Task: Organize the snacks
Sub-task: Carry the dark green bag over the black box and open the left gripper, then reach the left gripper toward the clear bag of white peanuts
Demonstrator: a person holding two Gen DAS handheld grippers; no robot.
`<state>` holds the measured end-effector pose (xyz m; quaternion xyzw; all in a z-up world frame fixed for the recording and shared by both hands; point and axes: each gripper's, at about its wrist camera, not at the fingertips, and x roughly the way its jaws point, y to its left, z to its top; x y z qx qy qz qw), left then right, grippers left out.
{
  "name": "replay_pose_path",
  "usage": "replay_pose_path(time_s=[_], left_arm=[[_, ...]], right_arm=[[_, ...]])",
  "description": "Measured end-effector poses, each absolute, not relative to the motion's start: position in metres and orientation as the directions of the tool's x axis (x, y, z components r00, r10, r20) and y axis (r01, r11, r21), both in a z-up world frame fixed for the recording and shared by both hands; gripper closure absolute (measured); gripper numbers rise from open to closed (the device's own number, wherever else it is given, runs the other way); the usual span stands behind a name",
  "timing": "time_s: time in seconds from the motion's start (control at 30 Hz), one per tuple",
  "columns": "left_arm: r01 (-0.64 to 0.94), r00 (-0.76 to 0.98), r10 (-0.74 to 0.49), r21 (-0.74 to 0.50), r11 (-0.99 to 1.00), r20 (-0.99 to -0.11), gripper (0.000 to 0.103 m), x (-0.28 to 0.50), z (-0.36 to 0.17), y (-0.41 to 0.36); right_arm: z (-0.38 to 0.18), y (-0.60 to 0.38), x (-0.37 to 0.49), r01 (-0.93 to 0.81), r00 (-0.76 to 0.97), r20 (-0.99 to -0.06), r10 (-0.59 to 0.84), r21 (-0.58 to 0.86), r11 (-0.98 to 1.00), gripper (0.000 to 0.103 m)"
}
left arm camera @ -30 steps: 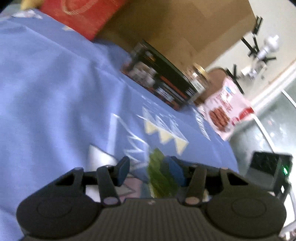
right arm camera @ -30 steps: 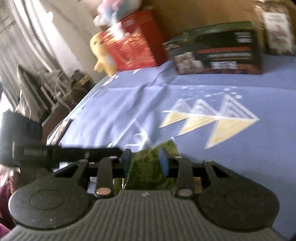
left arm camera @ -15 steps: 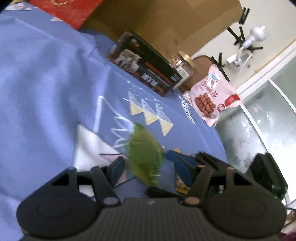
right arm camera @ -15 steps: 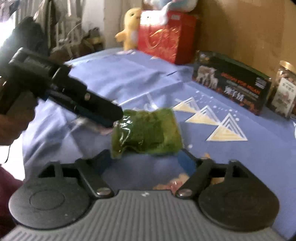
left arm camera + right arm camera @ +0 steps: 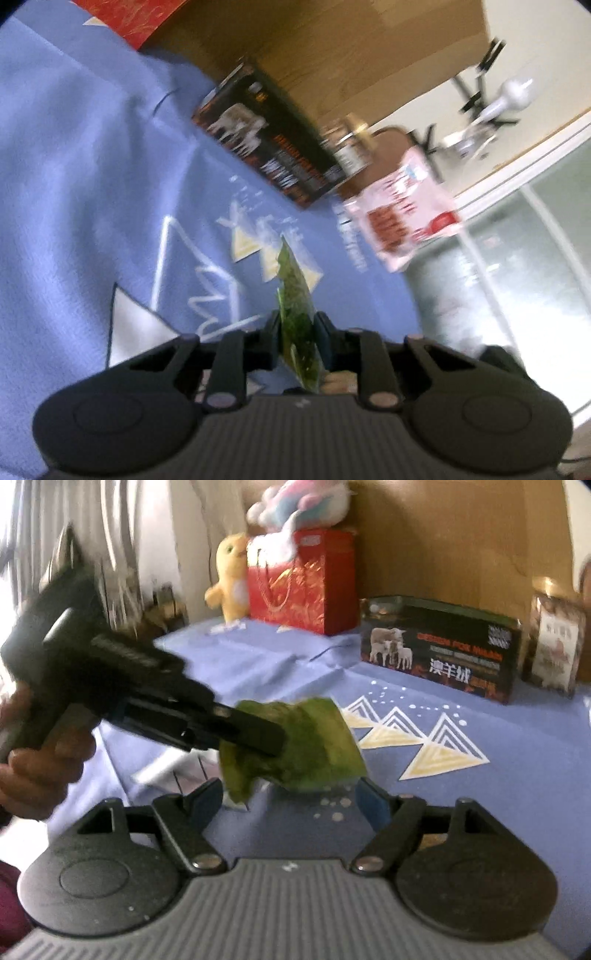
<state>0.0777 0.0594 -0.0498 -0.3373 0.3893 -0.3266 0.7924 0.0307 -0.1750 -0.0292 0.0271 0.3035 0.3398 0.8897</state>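
A green snack packet (image 5: 295, 295) stands edge-on between the pads of my left gripper (image 5: 297, 328), which is shut on it. In the right wrist view the same green packet (image 5: 306, 746) hangs over the blue cloth, clamped by the left gripper (image 5: 258, 738), which a hand (image 5: 37, 768) holds from the left. My right gripper (image 5: 290, 801) sits just below and behind the packet. Its jaws stand wide and are closing a little. The packet's lower edge hangs at the gap between the fingertips, and the pads do not touch it.
A black box with sheep pictures (image 5: 439, 657) and a jar (image 5: 557, 650) stand at the back of the blue tablecloth (image 5: 498, 794). A red gift bag (image 5: 303, 579) and a yellow plush toy (image 5: 231, 576) are at the back left. A pink snack bag (image 5: 406, 214) leans beyond the box.
The green packet went from my right gripper to my left. The right jaws opened wide and let it go. The left jaws closed on it and hold it above the cloth.
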Motion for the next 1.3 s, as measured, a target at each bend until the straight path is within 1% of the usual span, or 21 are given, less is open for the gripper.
replay_pose_path(time_s=[0.1, 0.13, 0.17, 0.2, 0.23, 0.27, 0.33, 0.43, 0.53, 0.67, 0.8, 0.83, 0.87, 0.9, 0.93, 0.97, 1.03, 1.1, 1.17, 1.23, 1.3], left_arm=[[0.291, 0.489, -0.796, -0.793, 0.535, -0.357, 0.083, 0.075, -0.038, 0.064], [0.298, 0.491, -0.794, -0.788, 0.539, -0.357, 0.083, 0.074, -0.035, 0.065], [0.304, 0.490, -0.792, -0.781, 0.546, -0.363, 0.083, 0.076, -0.032, 0.064], [0.306, 0.486, -0.791, -0.776, 0.552, -0.371, 0.083, 0.078, -0.030, 0.062], [0.306, 0.486, -0.790, -0.774, 0.555, -0.374, 0.083, 0.081, -0.029, 0.061], [0.306, 0.483, -0.790, -0.772, 0.557, -0.378, 0.083, 0.085, -0.027, 0.059], [0.316, 0.476, -0.787, -0.759, 0.569, -0.393, 0.083, 0.096, -0.022, 0.053], [0.362, 0.482, -0.782, -0.722, 0.589, -0.396, 0.084, 0.113, -0.007, 0.039], [0.419, 0.490, -0.786, -0.689, 0.591, -0.377, 0.085, 0.136, 0.011, 0.024], [0.485, 0.507, -0.787, -0.639, 0.597, -0.351, 0.085, 0.177, 0.035, 0.005], [0.522, 0.540, -0.773, -0.588, 0.618, -0.333, 0.085, 0.224, 0.048, -0.014], [0.526, 0.553, -0.765, -0.573, 0.629, -0.331, 0.081, 0.235, 0.048, -0.018], [0.518, 0.572, -0.745, -0.553, 0.652, -0.343, 0.075, 0.246, 0.047, -0.024], [0.486, 0.596, -0.706, -0.528, 0.696, -0.383, 0.054, 0.257, 0.043, -0.031], [0.442, 0.624, -0.657, -0.502, 0.743, -0.423, 0.044, 0.265, 0.040, -0.035], [0.403, 0.650, -0.610, -0.476, 0.782, -0.452, 0.044, 0.270, 0.035, -0.038], [0.384, 0.647, -0.597, -0.473, 0.793, -0.475, 0.045, 0.270, 0.028, -0.038], [0.398, 0.661, -0.605, -0.476, 0.784, -0.444, 0.045, 0.256, 0.025, -0.032], [0.399, 0.679, -0.587, -0.451, 0.799, -0.440, 0.045, 0.236, 0.028, -0.028], [0.408, 0.674, -0.604, -0.467, 0.784, -0.425, 0.045, 0.210, 0.029, -0.022], [0.425, 0.646, -0.625, -0.475, 0.771, -0.438, 0.045, 0.188, 0.027, -0.021]], right_arm=[[-0.027, -0.192, 0.041, -0.584, 0.520, -0.443, 0.730, 0.439, 0.682, 0.026], [-0.026, -0.194, 0.043, -0.589, 0.497, -0.418, 0.760, 0.481, 0.650, 0.034], [-0.025, -0.195, 0.044, -0.599, 0.474, -0.398, 0.785, 0.507, 0.619, 0.047], [-0.023, -0.194, 0.045, -0.617, 0.452, -0.378, 0.808, 0.521, 0.589, 0.055], [-0.021, -0.190, 0.043, -0.639, 0.442, -0.368, 0.819, 0.511, 0.574, 0.069], [-0.018, -0.186, 0.041, -0.658, 0.448, -0.370, 0.814, 0.480, 0.580, 0.077], [-0.011, -0.178, 0.038, -0.679, 0.484, -0.379, 0.788, 0.405, 0.612, 0.082], [0.002, -0.171, 0.043, -0.672, 0.560, -0.397, 0.727, 0.296, 0.679, 0.082], [0.015, -0.167, 0.059, -0.647, 0.644, -0.396, 0.655, 0.176, 0.742, 0.082], [0.032, -0.168, 0.092, -0.611, 0.711, -0.378, 0.593, 0.087, 0.787, 0.082], [0.037, -0.173, 0.145, -0.543, 0.774, -0.371, 0.513, 0.028, 0.839, 0.082], [0.037, -0.174, 0.160, -0.516, 0.790, -0.377, 0.483, 0.016, 0.856, 0.082], [0.036, -0.175, 0.174, -0.493, 0.796, -0.395, 0.459, 0.017, 0.870, 0.081], [0.034, -0.177, 0.189, -0.467, 0.793, -0.426, 0.435, 0.033, 0.884, 0.080], [0.032, -0.180, 0.199, -0.443, 0.790, -0.446, 0.421, 0.059, 0.895, 0.080], [0.031, -0.185, 0.205, -0.423, 0.787, -0.454, 0.417, 0.095, 0.901, 0.079], [0.029, -0.196, 0.200, -0.418, 0.780, -0.438, 0.447, 0.168, 0.893, 0.079], [0.026, -0.202, 0.183, -0.422, 0.784, -0.419, 0.458, 0.182, 0.888, 0.079], [0.023, -0.211, 0.163, -0.420, 0.786, -0.413, 0.461, 0.190, 0.887, 0.078], [0.016, -0.226, 0.142, -0.409, 0.777, -0.416, 0.473, 0.236, 0.881, 0.075], [0.006, -0.241, 0.122, -0.385, 0.764, -0.433, 0.478, 0.290, 0.876, 0.073]])
